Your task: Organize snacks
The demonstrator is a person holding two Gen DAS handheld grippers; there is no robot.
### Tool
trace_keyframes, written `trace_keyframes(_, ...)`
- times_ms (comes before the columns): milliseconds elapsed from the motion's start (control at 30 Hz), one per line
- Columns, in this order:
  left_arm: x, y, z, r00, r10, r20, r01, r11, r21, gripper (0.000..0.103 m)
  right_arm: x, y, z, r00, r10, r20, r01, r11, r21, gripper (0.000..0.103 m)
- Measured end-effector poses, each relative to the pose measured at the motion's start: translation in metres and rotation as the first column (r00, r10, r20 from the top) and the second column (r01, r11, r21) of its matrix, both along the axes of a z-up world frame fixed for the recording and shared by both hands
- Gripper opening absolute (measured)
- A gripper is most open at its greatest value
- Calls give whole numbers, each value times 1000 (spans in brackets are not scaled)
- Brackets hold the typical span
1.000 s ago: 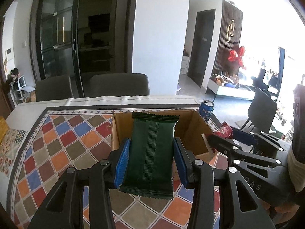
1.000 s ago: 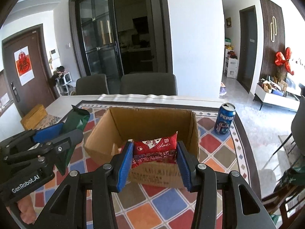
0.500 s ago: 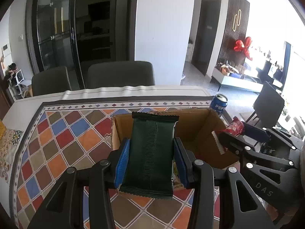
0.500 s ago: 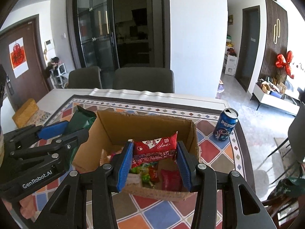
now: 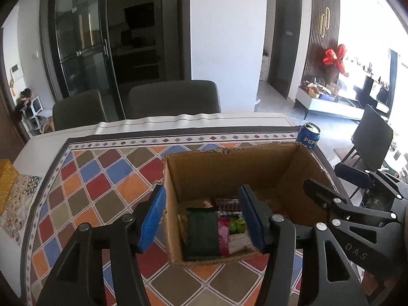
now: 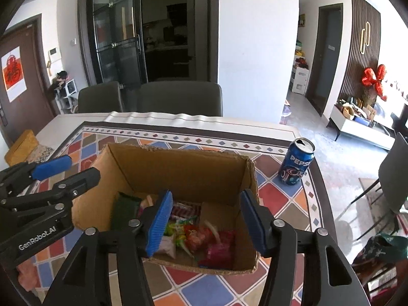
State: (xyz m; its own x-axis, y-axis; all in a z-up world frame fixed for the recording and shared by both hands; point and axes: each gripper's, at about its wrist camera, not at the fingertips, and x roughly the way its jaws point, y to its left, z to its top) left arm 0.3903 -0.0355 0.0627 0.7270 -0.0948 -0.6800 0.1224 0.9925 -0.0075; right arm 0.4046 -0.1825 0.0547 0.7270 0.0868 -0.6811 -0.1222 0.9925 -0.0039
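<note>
Left wrist view: over the cardboard box [image 5: 229, 163], left gripper [image 5: 201, 219] and right gripper [image 6: 206, 219] are opening, empty; green packet [image 5: 202, 232] lies inside among snacks, presumably dropped for tidying.

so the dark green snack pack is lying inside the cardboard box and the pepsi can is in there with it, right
Not quite. The dark green snack pack does lie inside the cardboard box, but the Pepsi can is not in there with it: it stands on the patterned tablecloth outside the box, beyond its far right corner. The right wrist view shows this most clearly.
</note>
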Motion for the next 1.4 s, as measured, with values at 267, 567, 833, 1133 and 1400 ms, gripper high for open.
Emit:
trace_keyframes(267,-43,1,4,998,5,67,-10,998,65,68,-37,-5,4,999,-14,42,13,1000,29,66)
trace_keyframes(567,-104,6,5,992,-3,125,-4,998,56,80,-97,-10,13,992,-41,115,38,999,33,73)
trace_keyframes(833,-163,5,5,984,-11,177,3,999,50,90,-156,-11,12,983,-49,179,50,999,0,81)
trace_keyframes(1133,-214,3,14,976,-27,217,21,999,31,98,-209,-17,5,981,-63,183,60,998,21,81)
trace_keyframes(1400,-249,3,17,967,-21,254,9,999,49,101,-240,-22,6,978,-90,187,83,996,42,82)
